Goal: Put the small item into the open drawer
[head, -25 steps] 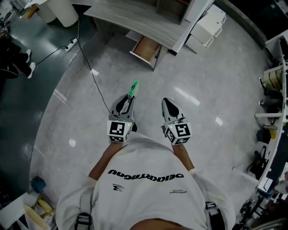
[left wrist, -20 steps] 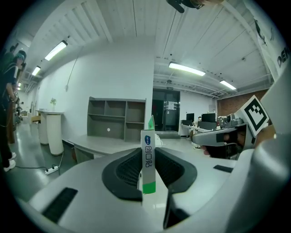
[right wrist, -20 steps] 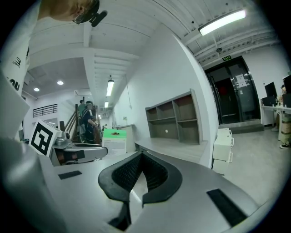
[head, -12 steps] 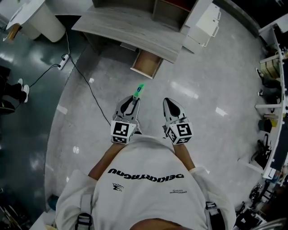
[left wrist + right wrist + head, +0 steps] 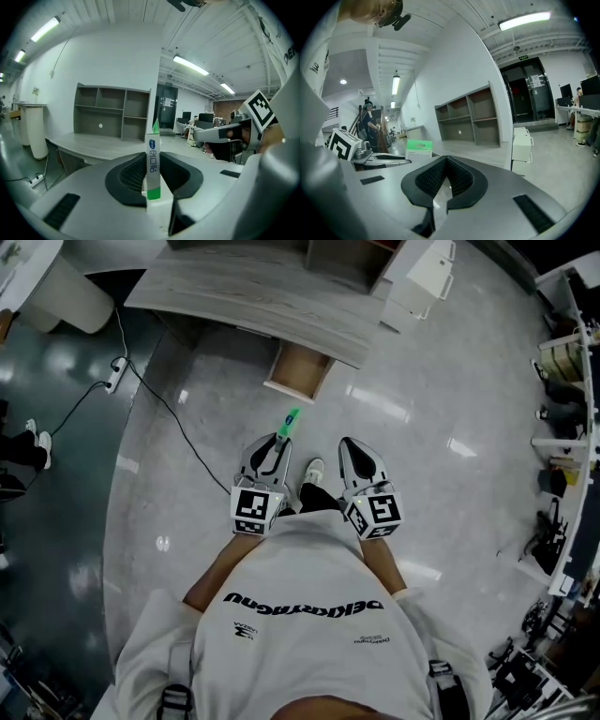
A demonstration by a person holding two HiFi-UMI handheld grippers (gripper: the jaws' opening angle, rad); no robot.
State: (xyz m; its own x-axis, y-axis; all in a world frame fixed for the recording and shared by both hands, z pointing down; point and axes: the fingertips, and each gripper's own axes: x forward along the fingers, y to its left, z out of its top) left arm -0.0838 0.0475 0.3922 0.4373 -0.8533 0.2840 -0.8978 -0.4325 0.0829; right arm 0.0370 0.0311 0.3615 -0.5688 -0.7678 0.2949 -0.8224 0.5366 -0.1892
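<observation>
My left gripper point(image 5: 277, 443) is shut on a small flat green and white packet point(image 5: 290, 420) that sticks out past its tips. In the left gripper view the packet point(image 5: 152, 157) stands upright, pinched between the dark pads of that gripper point(image 5: 152, 174). My right gripper point(image 5: 352, 448) is held beside it, and its pads point(image 5: 440, 180) meet with nothing between them. The open wooden drawer point(image 5: 298, 371) juts from under the grey desk point(image 5: 253, 296), ahead of both grippers across a stretch of floor. From the right gripper view the packet point(image 5: 418, 149) shows at the left.
A black cable point(image 5: 173, 418) runs over the floor at the left to a power strip point(image 5: 113, 375). A white cabinet point(image 5: 427, 273) stands right of the desk. Cluttered racks point(image 5: 562, 427) line the right edge. The person's shoe point(image 5: 313, 470) shows between the grippers.
The person has walked forward: the desk and drawer sit nearer the grippers in the head view. A shoe has come into sight between the grippers. Both grippers keep their hold and pose.
</observation>
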